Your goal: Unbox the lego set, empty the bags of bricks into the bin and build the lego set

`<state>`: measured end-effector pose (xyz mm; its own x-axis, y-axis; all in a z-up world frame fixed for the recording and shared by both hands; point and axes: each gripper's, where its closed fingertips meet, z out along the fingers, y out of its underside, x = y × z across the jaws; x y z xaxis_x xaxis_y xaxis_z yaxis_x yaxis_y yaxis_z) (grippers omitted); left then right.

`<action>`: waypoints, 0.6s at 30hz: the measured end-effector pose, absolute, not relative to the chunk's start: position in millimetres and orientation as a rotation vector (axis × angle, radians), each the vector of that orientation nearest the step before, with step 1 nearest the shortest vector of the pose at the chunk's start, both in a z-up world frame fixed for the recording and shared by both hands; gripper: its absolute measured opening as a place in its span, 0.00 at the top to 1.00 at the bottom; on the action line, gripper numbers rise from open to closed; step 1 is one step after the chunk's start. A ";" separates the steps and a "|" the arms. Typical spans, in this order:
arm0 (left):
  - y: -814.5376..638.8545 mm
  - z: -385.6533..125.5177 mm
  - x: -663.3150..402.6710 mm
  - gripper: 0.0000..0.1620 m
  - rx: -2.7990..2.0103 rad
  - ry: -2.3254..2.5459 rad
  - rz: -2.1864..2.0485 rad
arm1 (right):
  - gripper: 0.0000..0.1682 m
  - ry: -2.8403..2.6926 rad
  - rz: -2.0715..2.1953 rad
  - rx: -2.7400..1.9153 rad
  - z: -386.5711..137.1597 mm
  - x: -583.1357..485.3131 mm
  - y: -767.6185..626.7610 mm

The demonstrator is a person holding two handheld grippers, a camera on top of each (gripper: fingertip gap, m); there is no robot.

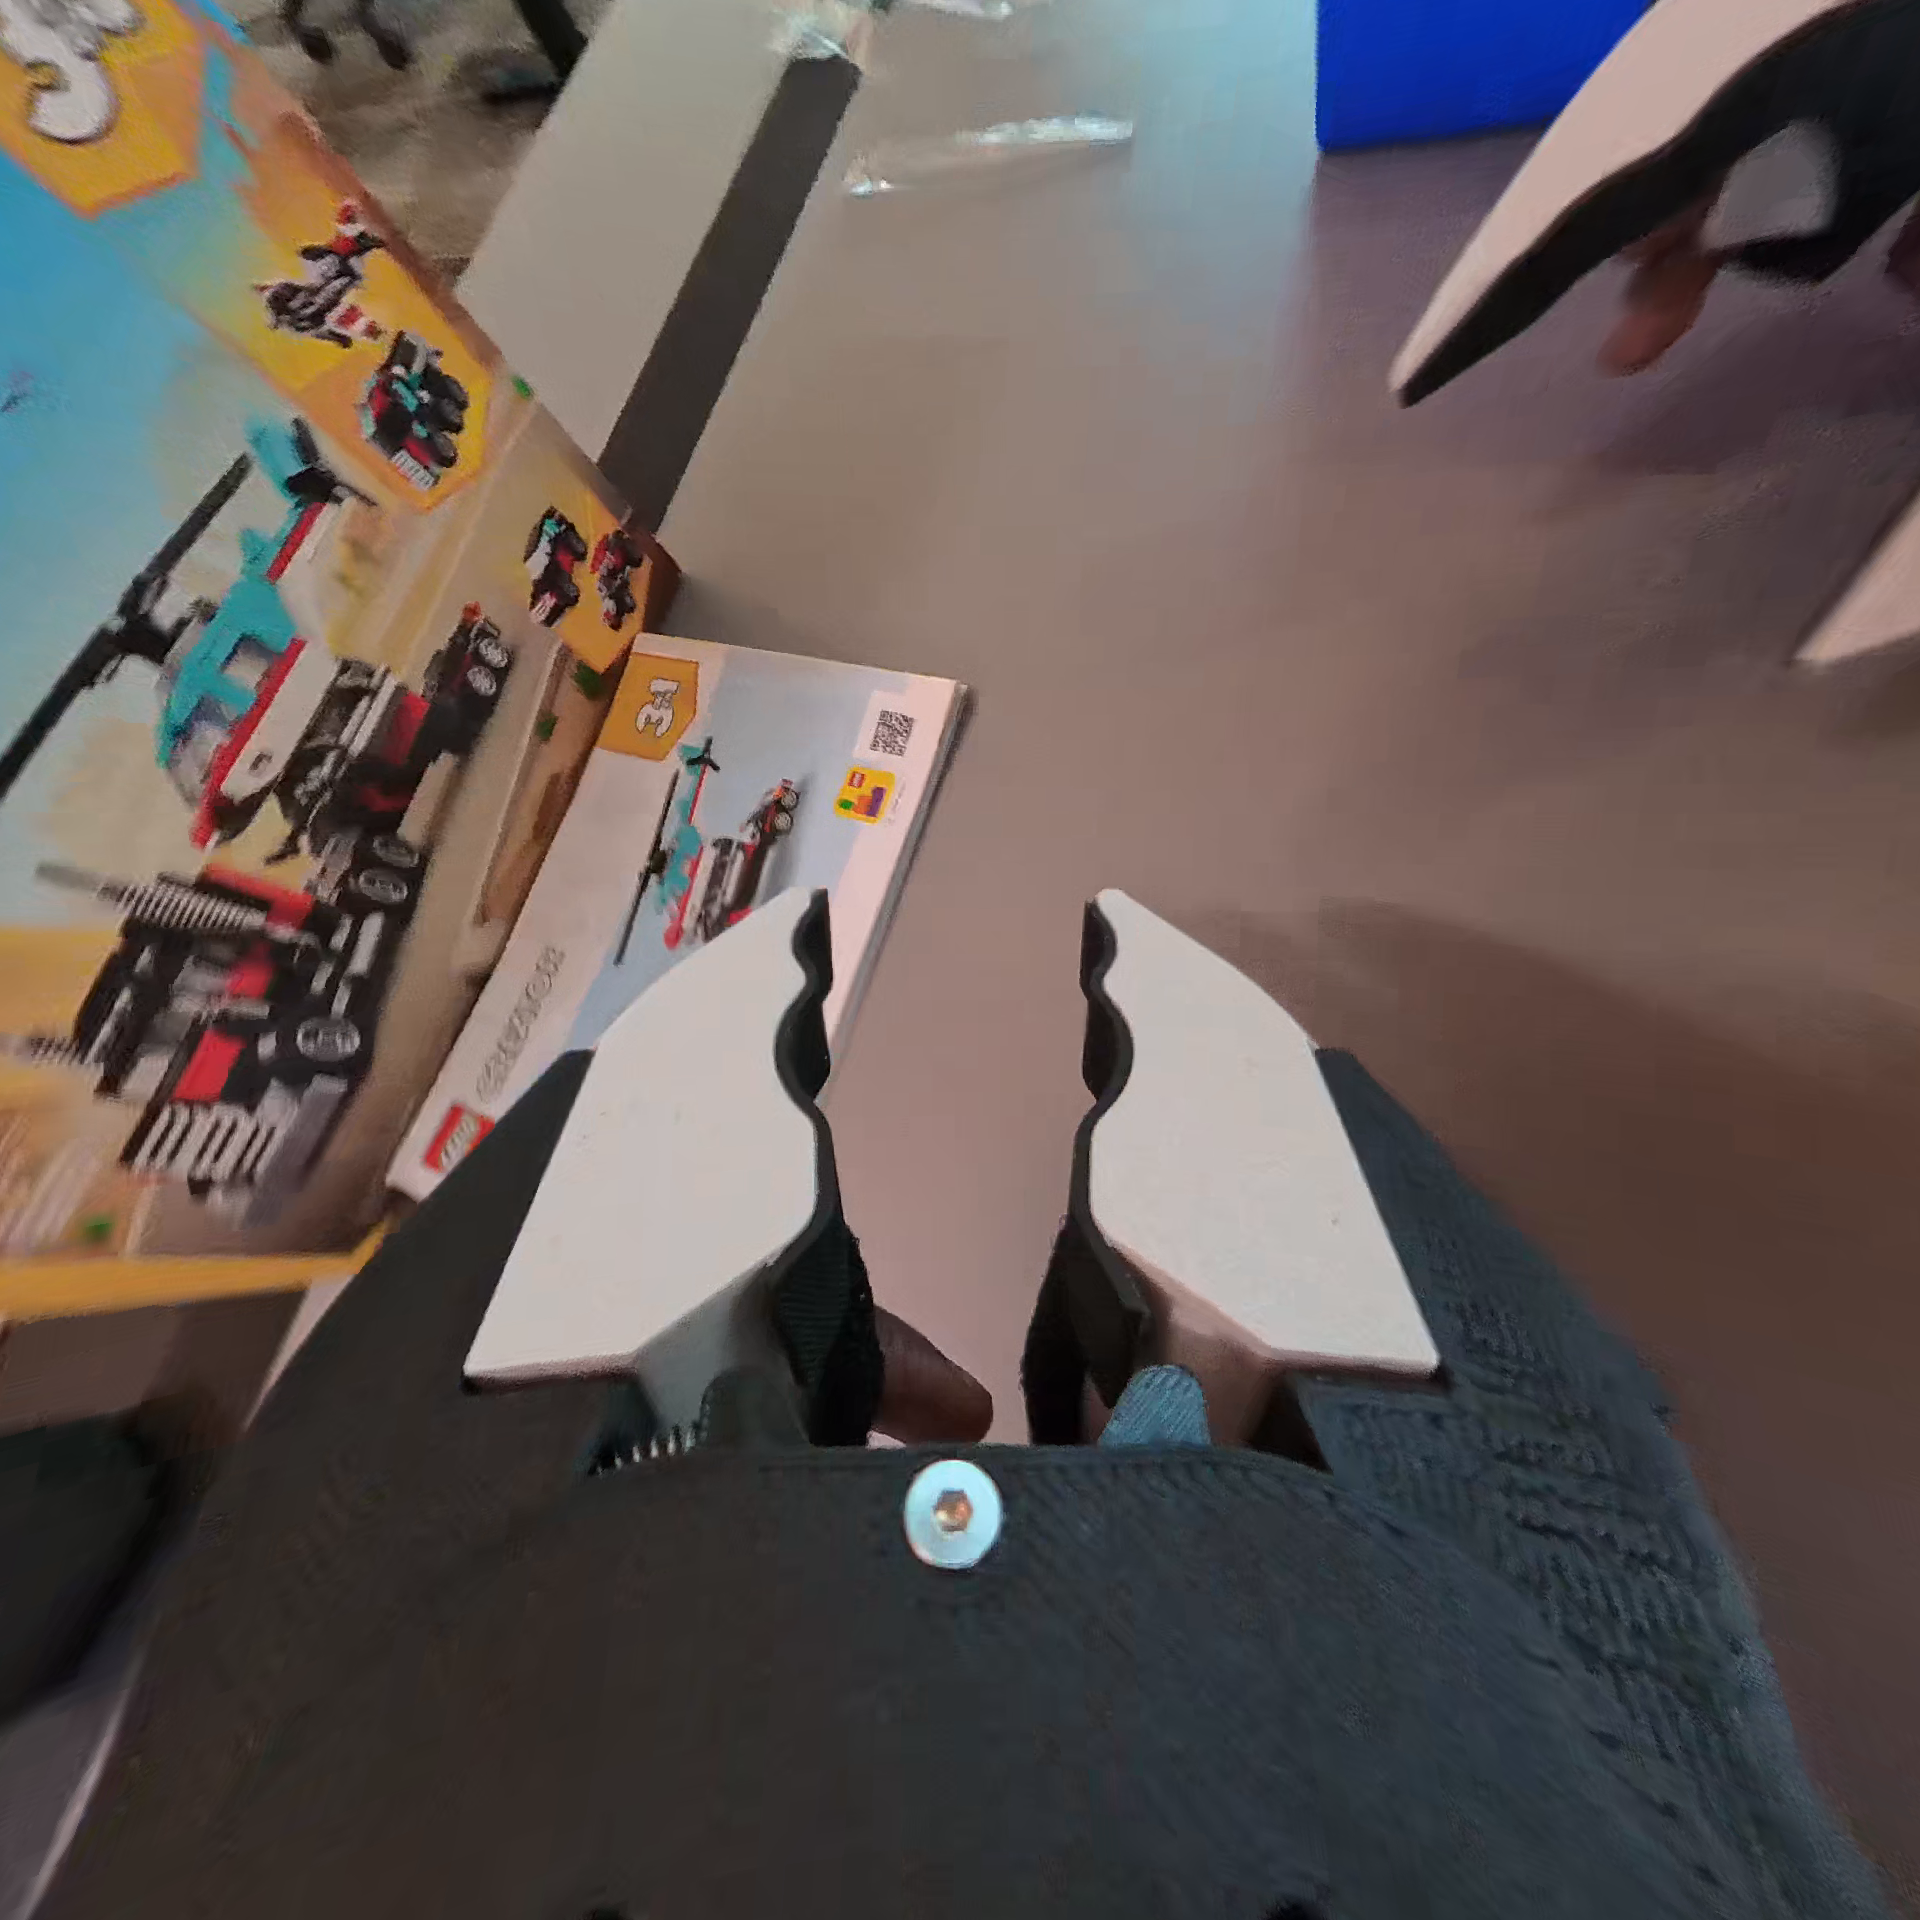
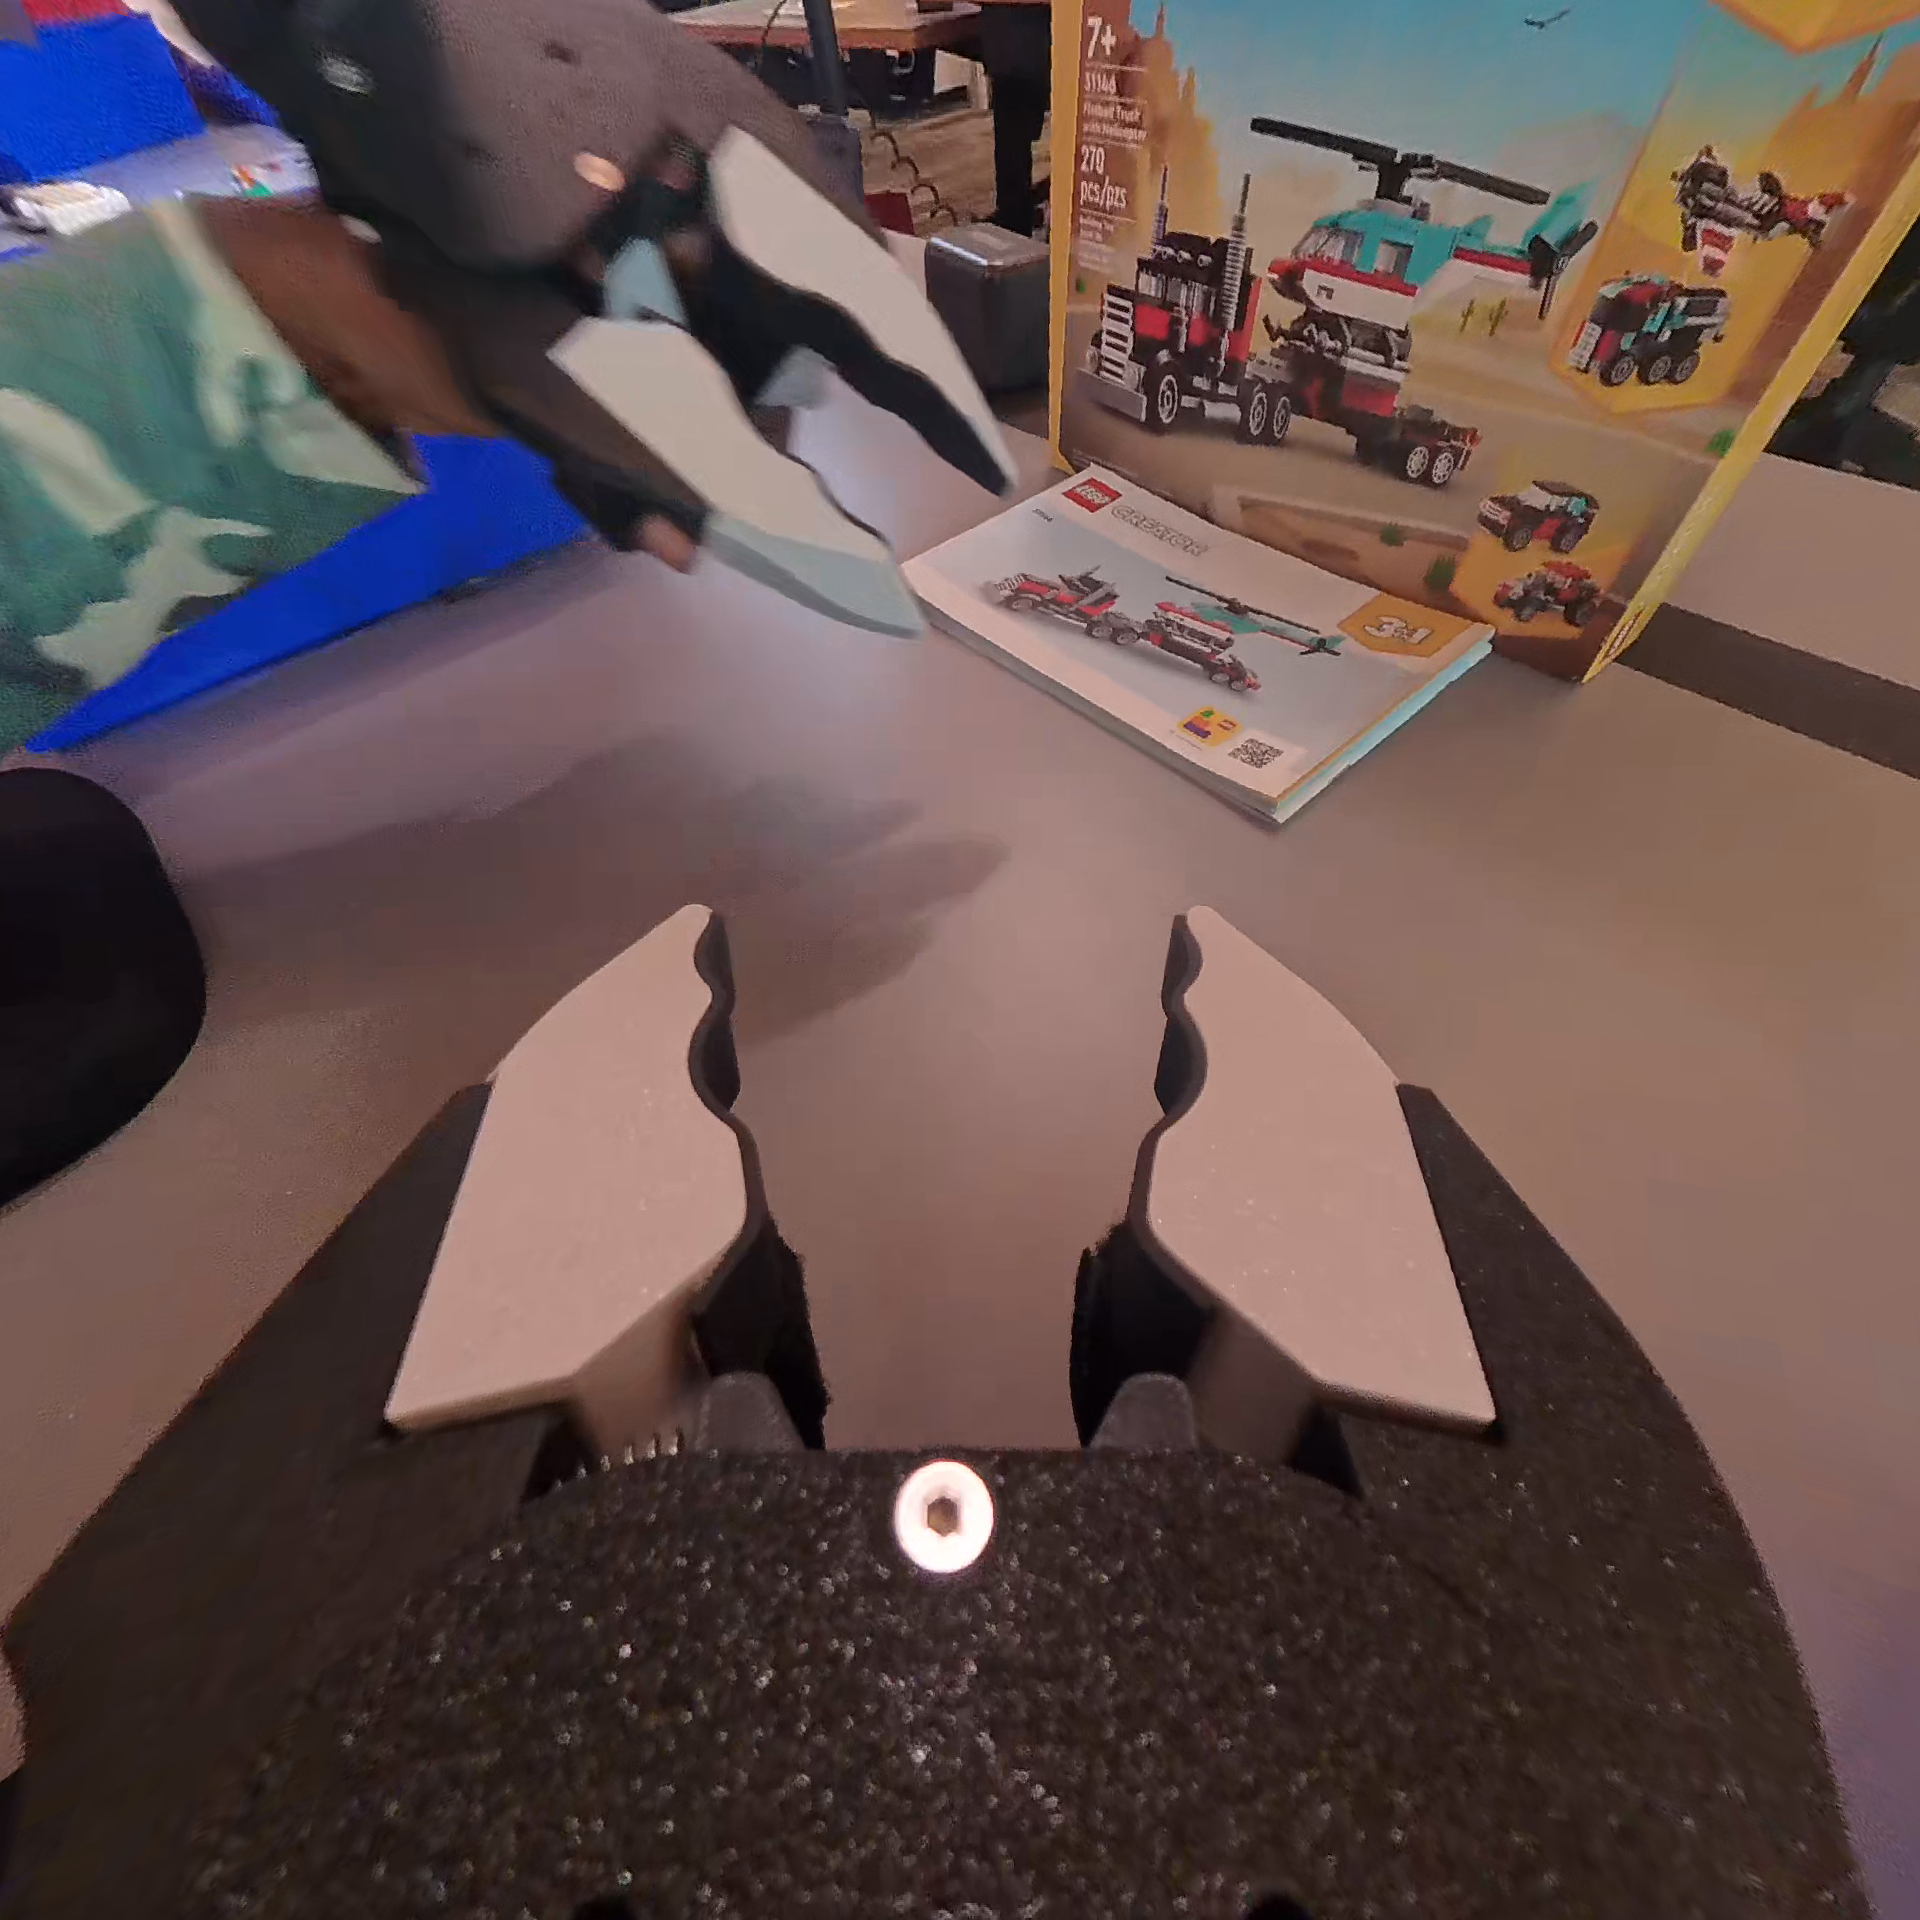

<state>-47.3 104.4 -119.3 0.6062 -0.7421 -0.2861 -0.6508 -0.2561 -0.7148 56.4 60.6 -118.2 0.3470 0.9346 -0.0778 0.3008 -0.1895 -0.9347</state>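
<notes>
While both pairs of tongs hang over the grey desk with nothing between their fingers, the colourful cardboard lego box stands upright on its long edge toward the far side, its printed front facing the right wrist camera. The left tongs are spread apart, their white fingers hovering above the near corner of the thin pale-blue instruction booklet. This booklet lies flat on the desk, just in front of the box and touching or nearly touching its base; in the right wrist view its long axis runs from upper left to lower right, slanting toward the camera. The right tongs are also spread apart, above bare desk, well short of the booklet. A blue plastic bin sits farther back on the desk, and crumpled clear plastic lies near it.
</notes>
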 end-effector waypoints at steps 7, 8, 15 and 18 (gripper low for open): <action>144.3 -164.2 -57.6 0.72 -2.100 1.327 -0.128 | 0.54 -1.110 0.911 -1.717 -123.1 56.9 61.3; 147.0 -168.5 -58.6 0.72 -2.112 1.336 -0.146 | 0.54 -1.109 0.921 -1.716 -122.9 57.0 60.9; 157.3 -186.2 -71.9 0.73 -2.136 1.394 -0.154 | 0.55 -1.096 0.939 -1.704 -119.3 58.6 61.5; 158.5 -188.0 -77.9 0.80 -2.144 1.410 -0.120 | 0.56 -1.082 0.950 -1.705 -118.3 59.7 62.3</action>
